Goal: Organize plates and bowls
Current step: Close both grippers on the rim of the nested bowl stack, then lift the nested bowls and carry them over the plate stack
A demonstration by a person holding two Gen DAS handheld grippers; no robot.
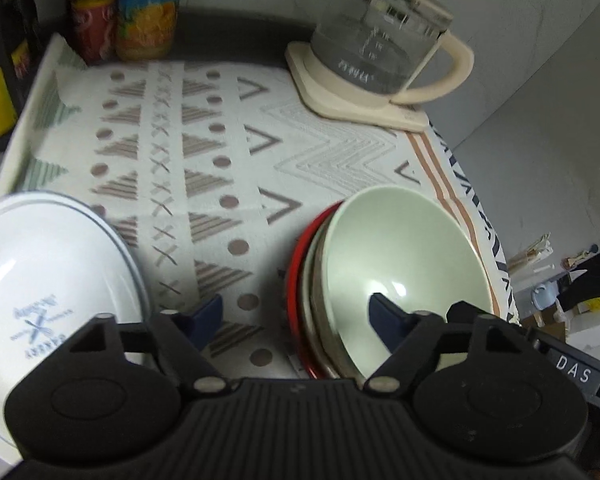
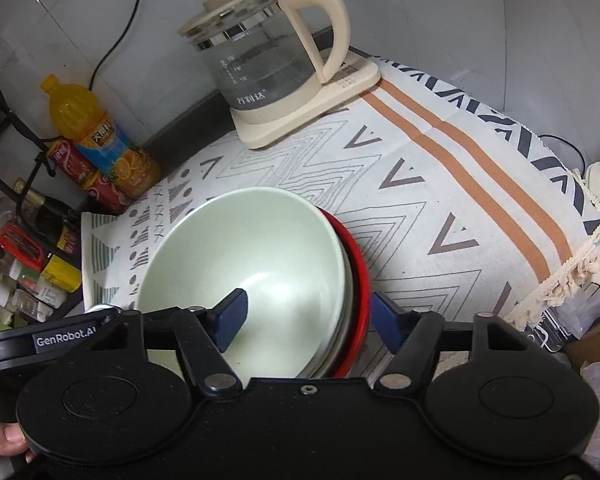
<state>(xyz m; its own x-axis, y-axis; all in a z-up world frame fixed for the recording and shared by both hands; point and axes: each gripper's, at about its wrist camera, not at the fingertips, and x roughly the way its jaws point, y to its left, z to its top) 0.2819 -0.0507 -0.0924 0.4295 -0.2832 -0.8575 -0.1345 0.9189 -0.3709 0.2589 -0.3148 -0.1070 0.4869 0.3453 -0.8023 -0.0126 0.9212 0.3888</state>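
1. the left gripper straddles the near-left rim of a stack of dishes, one blue finger inside the pale green bowl, pads not visibly pressing.
2. the right gripper straddles the opposite rim the same way, over the red plate.
3. the stack sits on a patterned cloth; a white bowl lies left, a glass kettle behind.

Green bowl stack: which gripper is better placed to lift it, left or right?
Both straddle the rim of the green bowl, so it looks like a two-handed lift. If only one, right: the right gripper brackets the bowl wall and red plate; the left gripper's outer finger sits well clear.
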